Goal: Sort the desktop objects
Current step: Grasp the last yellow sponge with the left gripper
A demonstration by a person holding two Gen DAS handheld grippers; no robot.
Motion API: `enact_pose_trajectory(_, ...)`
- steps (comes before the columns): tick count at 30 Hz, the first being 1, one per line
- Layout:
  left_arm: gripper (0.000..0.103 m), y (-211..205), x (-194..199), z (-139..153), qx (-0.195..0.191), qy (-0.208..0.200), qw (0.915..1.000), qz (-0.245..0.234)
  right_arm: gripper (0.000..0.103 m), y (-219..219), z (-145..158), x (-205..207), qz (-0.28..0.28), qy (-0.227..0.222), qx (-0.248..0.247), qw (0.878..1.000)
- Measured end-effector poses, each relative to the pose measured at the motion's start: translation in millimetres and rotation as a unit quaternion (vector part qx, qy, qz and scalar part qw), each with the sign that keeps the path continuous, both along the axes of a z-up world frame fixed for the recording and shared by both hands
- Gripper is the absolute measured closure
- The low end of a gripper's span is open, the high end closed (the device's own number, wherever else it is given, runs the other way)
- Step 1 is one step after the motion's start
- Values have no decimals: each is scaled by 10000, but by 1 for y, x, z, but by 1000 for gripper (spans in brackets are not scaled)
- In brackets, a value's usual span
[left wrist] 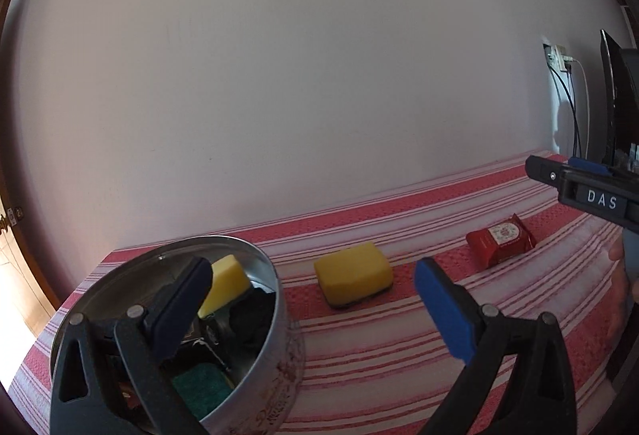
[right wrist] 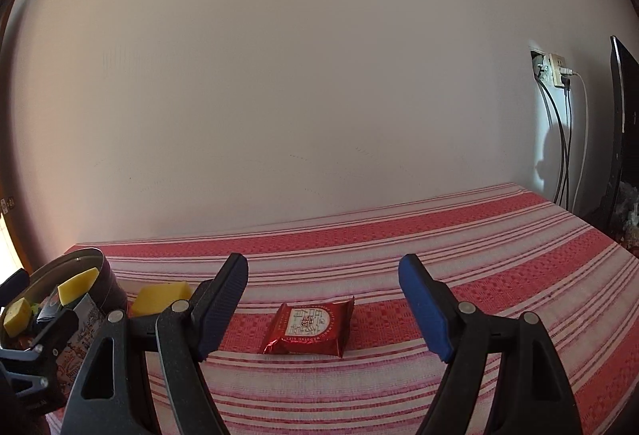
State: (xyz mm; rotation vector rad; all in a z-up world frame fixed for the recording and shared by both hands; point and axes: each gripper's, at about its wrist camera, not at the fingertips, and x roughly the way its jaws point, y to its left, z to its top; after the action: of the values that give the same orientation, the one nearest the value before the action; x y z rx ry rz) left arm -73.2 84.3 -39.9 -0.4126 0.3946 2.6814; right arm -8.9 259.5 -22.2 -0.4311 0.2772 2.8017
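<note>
One red-striped cloth (right wrist: 399, 235) covers table, plain wall (right wrist: 279, 76) behind.

Round metal tin (left wrist: 275, 299), open-topped, upright near the left edge of the striped tablecloth (left wrist: 399, 355); printed lettering on its outer wall. Inside it: a yellow sponge (left wrist: 225, 281) tilted against the far wall, a green scouring pad (left wrist: 199, 383) low at the near side, crumpled black items (left wrist: 251, 319) between them. A second yellow sponge (left wrist: 353, 273) with a dark underside, flat just right of the tin. Red foil packet (right wrist: 309, 327), white label up, flat mid-cloth, well apart from the tin.
</note>
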Motion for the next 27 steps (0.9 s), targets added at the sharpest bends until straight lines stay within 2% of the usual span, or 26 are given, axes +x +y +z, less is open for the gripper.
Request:
enact_pose_trajectory(3, 1, 35, -12, -6, -268, -325, 9989, -223, 23, 2, -4, -9, 2, -38, -155, 9999)
enact_pose_trajectory(6, 1, 70, -33, -13, -542, -688, 9960, -157, 23, 0, -2, -15, 38, -82, -226, 9997)
enact_pose_trajectory(10, 1, 94, -73, -26, -539, -1287, 9899, 232, 23, 2, -2, -16, 56, -122, -302, 9995)
enact_pose_trajectory(15, 1, 101, -109, -37, -351, -1978, 9771, 705, 23, 7, -4, -19, 30, -231, -439, 9988)
enact_pose_trajectory(19, 1, 111, -120, -41, -532, -2011, 9737, 934, 23, 11, -10, -20, -51, -338, -601, 9976)
enact_pose_trajectory(21, 2, 122, -123, -46, -680, -2125, 9716, 792, 23, 19, -11, -21, -146, -360, -697, 9968)
enact_pose_trajectory(22, 3, 119, -127, -46, -770, -2256, 9688, 680, 23, 21, -12, -20, -187, -361, -751, 9963)
enact_pose_trajectory(24, 3, 129, -126, -50, -1093, -2211, 9660, 772, 23, 23, -12, -18, -245, -357, -869, 9953)
enact_pose_trajectory(27, 3, 133, -125, -50, -1057, -2219, 9660, 805, 23, 29, -14, -19, -295, -386, -981, 9940)
